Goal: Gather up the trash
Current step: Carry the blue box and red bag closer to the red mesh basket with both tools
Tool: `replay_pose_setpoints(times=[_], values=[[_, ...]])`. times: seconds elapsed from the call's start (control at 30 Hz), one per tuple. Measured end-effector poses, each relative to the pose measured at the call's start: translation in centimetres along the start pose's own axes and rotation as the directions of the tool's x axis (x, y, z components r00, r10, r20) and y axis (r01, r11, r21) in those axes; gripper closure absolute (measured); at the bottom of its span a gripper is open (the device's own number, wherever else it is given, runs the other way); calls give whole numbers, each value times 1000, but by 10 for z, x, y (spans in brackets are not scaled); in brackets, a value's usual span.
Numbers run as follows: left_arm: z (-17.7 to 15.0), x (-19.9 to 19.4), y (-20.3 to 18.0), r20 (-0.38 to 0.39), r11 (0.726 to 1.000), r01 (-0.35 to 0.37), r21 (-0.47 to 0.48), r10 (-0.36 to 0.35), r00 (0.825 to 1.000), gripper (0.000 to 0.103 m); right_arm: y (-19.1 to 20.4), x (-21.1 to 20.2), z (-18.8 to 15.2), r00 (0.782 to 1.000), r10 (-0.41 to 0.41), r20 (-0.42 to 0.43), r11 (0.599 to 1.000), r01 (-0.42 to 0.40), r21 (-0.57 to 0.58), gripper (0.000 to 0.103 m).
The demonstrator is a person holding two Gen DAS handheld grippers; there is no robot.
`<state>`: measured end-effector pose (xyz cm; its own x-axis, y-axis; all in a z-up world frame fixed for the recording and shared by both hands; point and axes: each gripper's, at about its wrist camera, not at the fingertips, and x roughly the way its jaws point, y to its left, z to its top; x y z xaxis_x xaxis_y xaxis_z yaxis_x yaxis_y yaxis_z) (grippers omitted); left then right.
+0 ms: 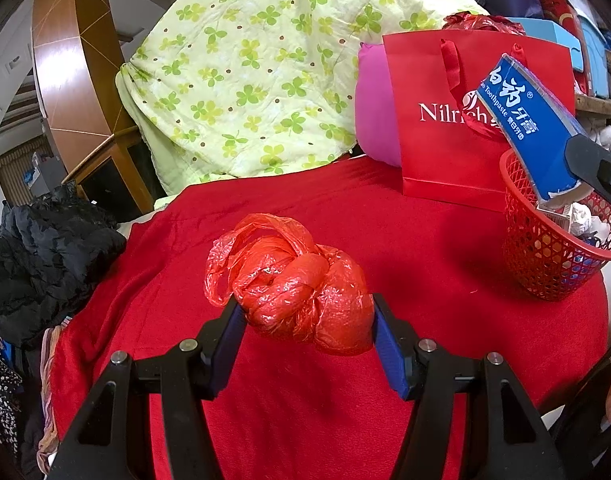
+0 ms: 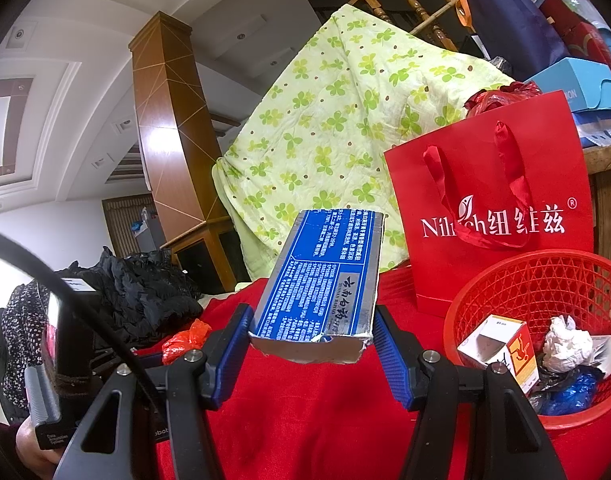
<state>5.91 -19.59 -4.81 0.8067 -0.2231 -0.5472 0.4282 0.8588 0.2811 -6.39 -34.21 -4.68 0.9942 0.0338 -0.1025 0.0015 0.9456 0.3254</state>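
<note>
Over a red cloth (image 1: pixel 305 208), the left wrist view shows the left gripper (image 1: pixel 305 316) clamped around a knotted red plastic bag (image 1: pixel 301 296), with a red mesh basket (image 1: pixel 545 264) to the right. From the right wrist view, the right gripper (image 2: pixel 311 332) pinches a blue toothpaste box (image 2: pixel 325 272), tilted upward, just left of the basket (image 2: pixel 545 280) holding crumpled paper (image 2: pixel 565 344) and a small carton (image 2: pixel 501 344).

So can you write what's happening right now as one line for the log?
left gripper: shut on red plastic bag | right gripper: shut on blue toothpaste box | red basket: holds trash, box not yet in
</note>
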Motion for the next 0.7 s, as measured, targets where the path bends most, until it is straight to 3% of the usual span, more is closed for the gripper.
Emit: replay_pose_setpoints(times=[0.7], values=[[-3, 5, -7, -7, 1000, 3, 22, -3, 1000, 40, -5, -6, 1, 1000, -17, 5, 1000, 17, 8, 40]])
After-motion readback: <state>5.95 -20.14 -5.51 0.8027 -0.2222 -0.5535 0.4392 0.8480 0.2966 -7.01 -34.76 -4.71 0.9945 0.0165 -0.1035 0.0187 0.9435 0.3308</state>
